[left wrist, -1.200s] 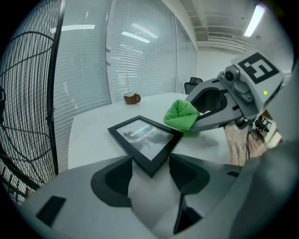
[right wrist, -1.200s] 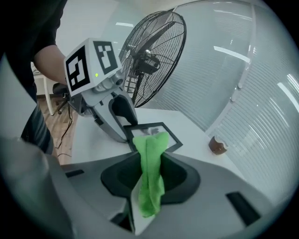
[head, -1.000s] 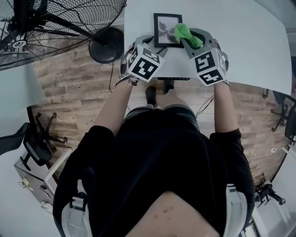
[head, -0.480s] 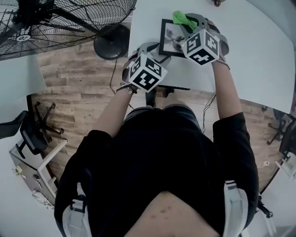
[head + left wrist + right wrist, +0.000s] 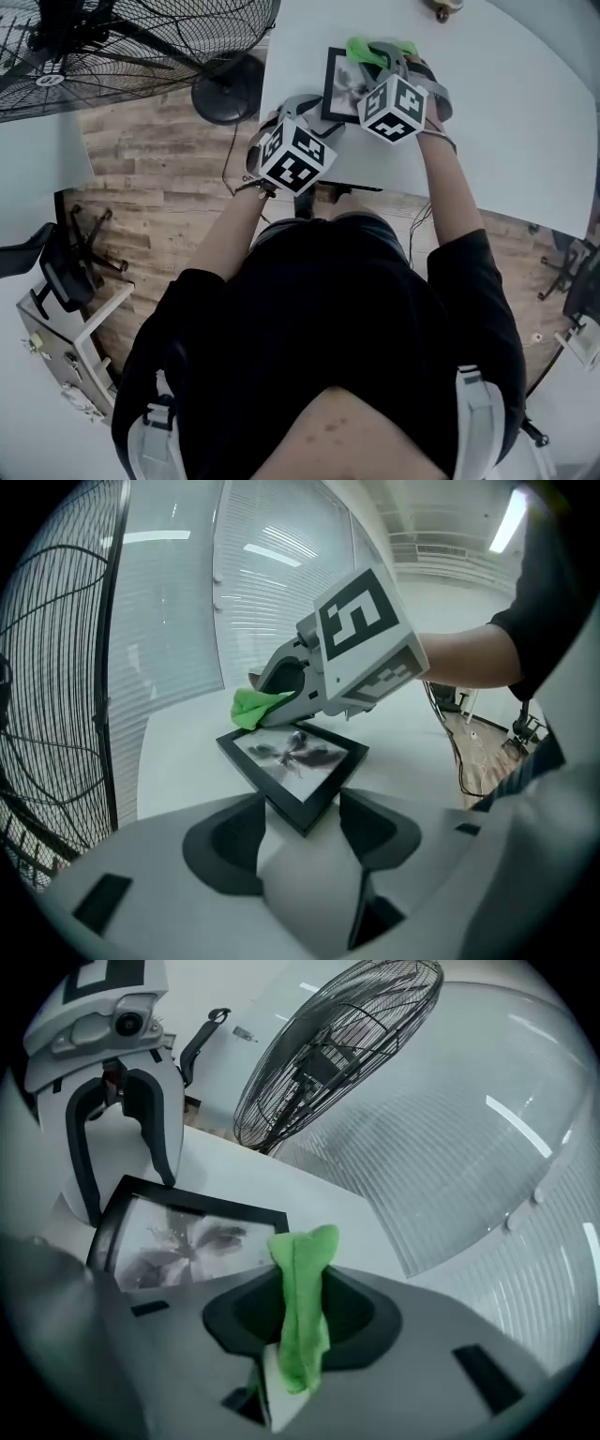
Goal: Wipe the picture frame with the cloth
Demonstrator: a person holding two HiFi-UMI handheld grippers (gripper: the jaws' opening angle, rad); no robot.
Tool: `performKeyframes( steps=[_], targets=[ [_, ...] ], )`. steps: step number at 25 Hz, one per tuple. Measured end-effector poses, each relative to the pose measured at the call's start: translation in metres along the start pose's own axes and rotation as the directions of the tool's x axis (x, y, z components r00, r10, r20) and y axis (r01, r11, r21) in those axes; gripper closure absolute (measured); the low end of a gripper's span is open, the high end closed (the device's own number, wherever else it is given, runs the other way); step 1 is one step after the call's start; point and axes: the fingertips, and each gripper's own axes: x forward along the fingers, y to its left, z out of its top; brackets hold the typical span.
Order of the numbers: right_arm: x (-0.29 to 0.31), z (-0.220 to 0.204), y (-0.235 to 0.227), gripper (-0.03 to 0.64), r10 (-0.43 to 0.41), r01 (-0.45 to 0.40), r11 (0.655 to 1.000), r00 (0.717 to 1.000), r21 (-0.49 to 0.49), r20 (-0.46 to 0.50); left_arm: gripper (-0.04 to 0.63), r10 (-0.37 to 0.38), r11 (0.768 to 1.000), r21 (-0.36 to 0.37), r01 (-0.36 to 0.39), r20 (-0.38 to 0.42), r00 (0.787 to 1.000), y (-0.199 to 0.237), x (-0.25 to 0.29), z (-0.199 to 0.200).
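Observation:
A black picture frame with a grey flower print lies flat on the white table. My left gripper straddles its near corner, one pad against each side of that corner; in the right gripper view, its fingers stand on the frame. My right gripper is shut on a green cloth. The cloth sticks out between its jaws and rests at the frame's far edge.
A large black floor fan stands to the left of the table, its round base close to the table edge. A small brown object sits at the table's far side. An office chair stands at lower left.
The right gripper has carried the green cloth from over the frame's right part up to its far edge and has rolled. The left gripper has kept its hold at the near corner.

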Motion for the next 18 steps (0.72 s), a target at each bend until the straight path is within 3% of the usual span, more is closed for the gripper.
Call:
performKeyframes(
  steps=[18],
  targets=[
    [-0.010,-0.002,0.009,0.512,-0.029,0.029,0.999,1.000,0.036,-0.001,0.334,0.004,1.000,0.007,-0.004,0.003,1.000,-0.002,0.000,0.002]
  ],
)
